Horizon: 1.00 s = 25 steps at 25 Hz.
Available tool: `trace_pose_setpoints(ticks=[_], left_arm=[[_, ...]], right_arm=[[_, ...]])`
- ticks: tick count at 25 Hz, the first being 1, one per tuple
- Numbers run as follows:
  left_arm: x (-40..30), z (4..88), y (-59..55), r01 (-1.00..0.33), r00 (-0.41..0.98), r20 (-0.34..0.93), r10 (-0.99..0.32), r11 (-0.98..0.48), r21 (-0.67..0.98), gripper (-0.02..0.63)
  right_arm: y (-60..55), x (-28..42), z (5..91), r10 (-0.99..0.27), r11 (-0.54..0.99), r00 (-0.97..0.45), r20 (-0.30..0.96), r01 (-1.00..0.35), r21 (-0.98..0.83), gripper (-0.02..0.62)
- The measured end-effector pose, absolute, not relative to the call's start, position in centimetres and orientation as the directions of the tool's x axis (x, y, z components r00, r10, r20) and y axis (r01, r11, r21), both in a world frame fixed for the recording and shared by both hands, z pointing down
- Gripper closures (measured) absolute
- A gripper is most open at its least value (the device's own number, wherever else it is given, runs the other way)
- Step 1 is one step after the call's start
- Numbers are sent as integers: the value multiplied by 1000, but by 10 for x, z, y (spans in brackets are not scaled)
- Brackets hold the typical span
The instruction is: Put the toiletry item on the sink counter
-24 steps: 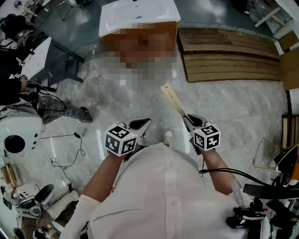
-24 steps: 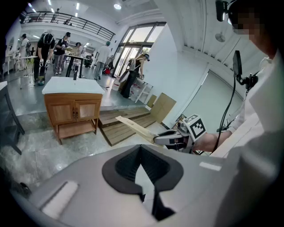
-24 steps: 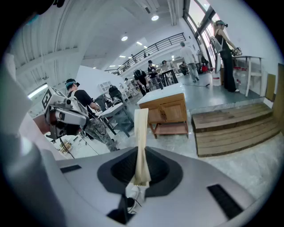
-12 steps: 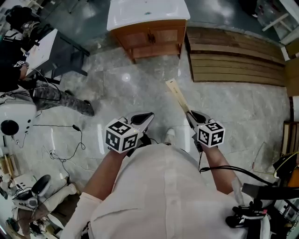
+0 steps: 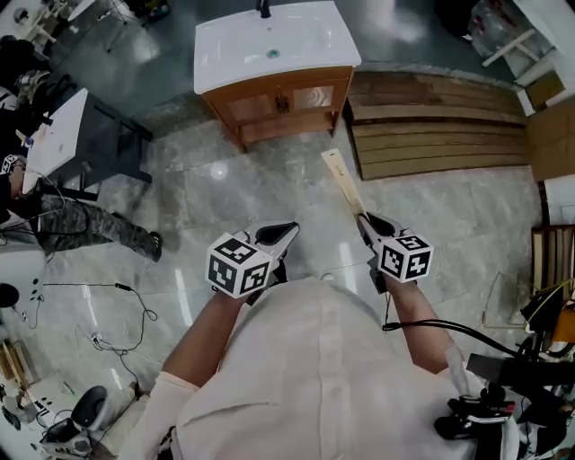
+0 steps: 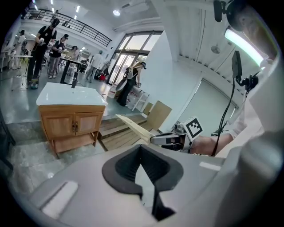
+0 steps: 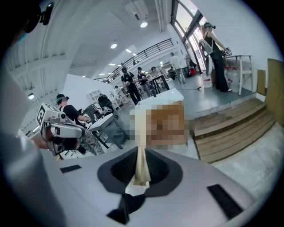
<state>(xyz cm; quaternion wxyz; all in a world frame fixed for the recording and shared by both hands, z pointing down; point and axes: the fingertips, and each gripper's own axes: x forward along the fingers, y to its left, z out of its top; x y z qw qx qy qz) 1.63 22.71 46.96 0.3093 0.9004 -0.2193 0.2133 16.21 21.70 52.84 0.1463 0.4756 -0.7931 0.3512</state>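
Right tongs (image 5: 370,222): closed on the toiletry item (image 5: 343,187), a long, flat, cream-coloured tube. The grip is at its crimped end. The rest of the tube sticks out forward past the jaw tips, tilted slightly to the left in the head view. The item is in the air above the floor (image 5: 225,193), well apart from the sink surface (image 5: 225,56).

Left tongs (image 5: 280,234): jaws drawn together at the tips, nothing between them. This pair is held beside the right pair but apart from it, and both point forward and down.

Each pair carries a marker cube; the left cube (image 5: 235,267) and the right cube (image 5: 402,259) sit just ahead of the holder's white shirt (image 5: 305,377).

Ahead of the tongs, the white sink surface tops a wooden cabinet (image 5: 280,97) with two doors. A dark tap (image 5: 264,9) stands at its far edge.

To the right of the cabinet, a platform of wooden slats (image 5: 436,121) lies on the floor, which is grey marble-look tile.

At the left edge stands a dark table with a white top (image 5: 63,121). Near it is a person in camouflage trousers (image 5: 81,225), and thin cables (image 5: 126,301) trail across the tiles closer in.
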Motion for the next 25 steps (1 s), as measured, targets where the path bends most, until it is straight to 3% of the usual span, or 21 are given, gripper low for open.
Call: trace_pose_setpoints(ticks=[9,25], left_arm=[[-64,450,111,-435,851,487,-197,-783,444,600],[-131,455,-41,-543,808,501,-311,-724,426,600]], right_arm=[[99,113,502,-737,181,-372,564,-913,-365,561],[-100,115,507,-778,131,-308,548,-932,-337,561]])
